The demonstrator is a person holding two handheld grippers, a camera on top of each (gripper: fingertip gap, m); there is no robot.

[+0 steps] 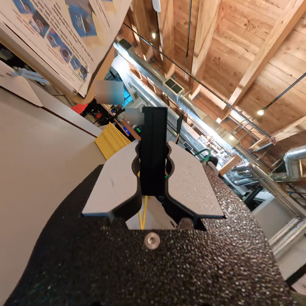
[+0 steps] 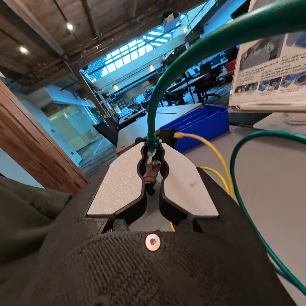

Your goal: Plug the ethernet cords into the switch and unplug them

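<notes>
Above the bench [image 2: 273, 182], the left claw [image 1: 153, 159] pinches the switch [image 1: 154, 149]; the right claw [image 2: 153, 155] pinches the green cord [image 2: 151, 147]. A tilted plug could jam or slip.

The switch [image 1: 153, 149] stands on end between the fingers of the left gripper [image 1: 153, 154], reaching past their tips, with one cord [image 1: 143, 213] hanging below it over the table [image 1: 41, 165]. In the right wrist view, a second cord's plug [image 2: 151, 149] sits between the tips of the right gripper [image 2: 152, 149], and that cord [image 2: 182, 66] arcs up and off to the right. Behind those tips the switch [image 2: 167, 136] shows with the first cord [image 2: 207, 144] plugged into its right side; a bin [image 2: 203, 122] lies behind it on the table [image 2: 273, 198], and a stack of papers [image 2: 271, 72] sits to the right.
</notes>
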